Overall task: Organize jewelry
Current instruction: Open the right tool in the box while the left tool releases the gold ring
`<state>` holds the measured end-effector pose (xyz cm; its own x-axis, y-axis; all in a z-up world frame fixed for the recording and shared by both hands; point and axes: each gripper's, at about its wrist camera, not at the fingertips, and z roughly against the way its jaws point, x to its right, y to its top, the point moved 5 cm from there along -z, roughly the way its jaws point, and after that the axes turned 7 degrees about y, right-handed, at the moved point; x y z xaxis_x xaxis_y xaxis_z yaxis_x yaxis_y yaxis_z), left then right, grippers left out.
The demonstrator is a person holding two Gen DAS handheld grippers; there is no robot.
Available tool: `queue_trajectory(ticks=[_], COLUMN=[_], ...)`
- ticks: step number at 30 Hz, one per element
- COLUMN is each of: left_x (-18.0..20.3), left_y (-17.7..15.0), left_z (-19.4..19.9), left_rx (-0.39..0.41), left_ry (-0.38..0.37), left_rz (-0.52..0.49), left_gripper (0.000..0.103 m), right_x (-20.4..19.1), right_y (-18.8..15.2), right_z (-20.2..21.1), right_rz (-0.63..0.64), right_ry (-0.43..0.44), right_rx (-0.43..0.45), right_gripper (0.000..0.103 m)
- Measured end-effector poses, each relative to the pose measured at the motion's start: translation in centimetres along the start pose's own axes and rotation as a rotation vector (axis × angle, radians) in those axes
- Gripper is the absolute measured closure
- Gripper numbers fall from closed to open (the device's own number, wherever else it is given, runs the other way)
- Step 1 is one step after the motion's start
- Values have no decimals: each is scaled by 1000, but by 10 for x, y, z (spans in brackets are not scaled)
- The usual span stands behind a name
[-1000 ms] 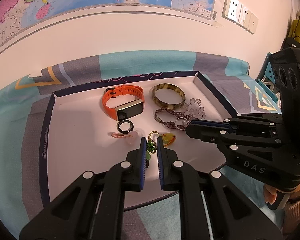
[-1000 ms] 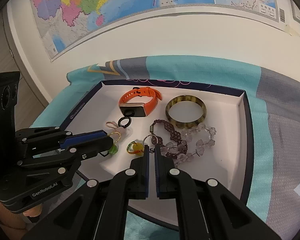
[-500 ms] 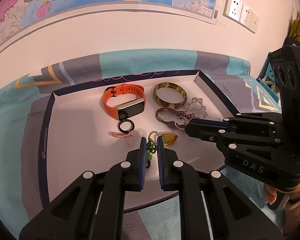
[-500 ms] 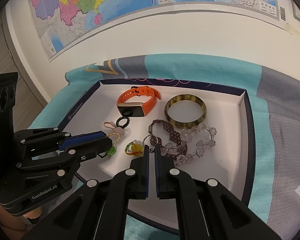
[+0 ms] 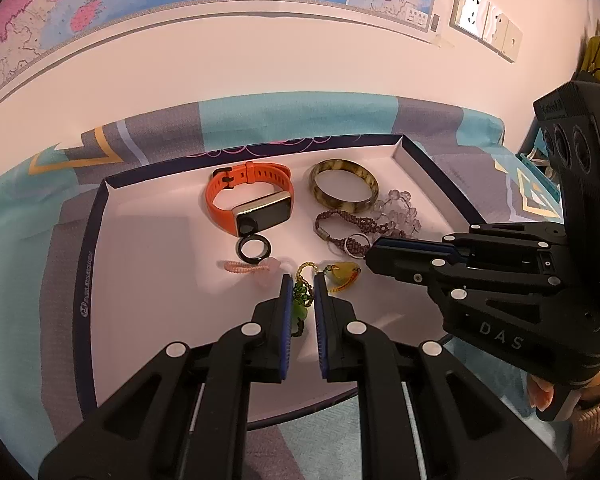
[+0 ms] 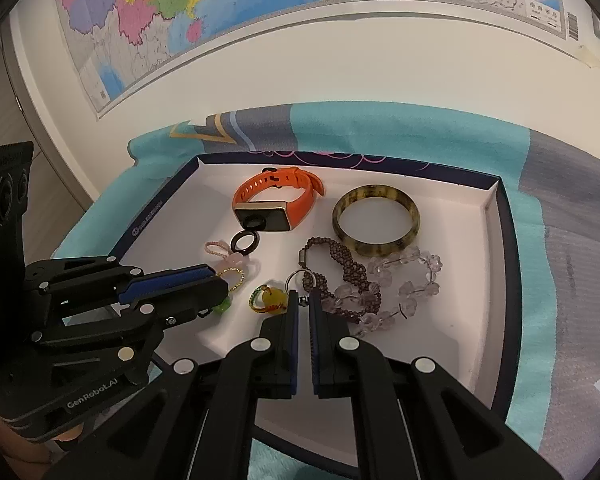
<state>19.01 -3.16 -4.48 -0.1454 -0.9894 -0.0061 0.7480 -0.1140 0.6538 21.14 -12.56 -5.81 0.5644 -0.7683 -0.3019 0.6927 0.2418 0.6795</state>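
A white tray with a dark blue rim (image 5: 87, 268) (image 6: 504, 240) holds the jewelry. My left gripper (image 5: 303, 284) (image 6: 220, 286) is shut on a green beaded charm (image 5: 300, 312) (image 6: 222, 306) with a gold chain, low over the tray's front. My right gripper (image 6: 304, 300) (image 5: 370, 256) is shut, its tips pinching the small clasp by the metal ring (image 6: 296, 280) of the purple braided bracelet (image 6: 340, 264) (image 5: 348, 224). A yellow charm (image 5: 342, 274) (image 6: 272, 298) lies between the two grippers.
Farther back in the tray lie an orange smart band (image 5: 252, 196), a tortoiseshell bangle (image 5: 344, 186), a black ring (image 5: 253, 249), a pink cord charm (image 5: 252, 268) and a clear bead bracelet (image 5: 400, 212). A teal and grey cloth (image 6: 560, 208) covers the table. A person's hand (image 5: 548, 392) holds the right gripper.
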Motion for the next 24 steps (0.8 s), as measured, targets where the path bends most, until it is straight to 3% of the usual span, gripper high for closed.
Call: queue_trajectory(ticks=[13,18,24], left_x=[1,0,-6], left_y=[-4,-4,-4], left_z=[-6,0,27], left_rx=[-20,-9,59], left_ry=[5,-1,-2], left_rz=[-1,6,27], left_gripper=[91,74,54], right_x=[1,1,-7], right_y=[-2,-2,-7], right_z=[-9,-3,22], right_rz=[-4,-11,5], right_ry=[-15,-9,-14], right_rx=[-11,6,60], right_gripper=[98,93,74])
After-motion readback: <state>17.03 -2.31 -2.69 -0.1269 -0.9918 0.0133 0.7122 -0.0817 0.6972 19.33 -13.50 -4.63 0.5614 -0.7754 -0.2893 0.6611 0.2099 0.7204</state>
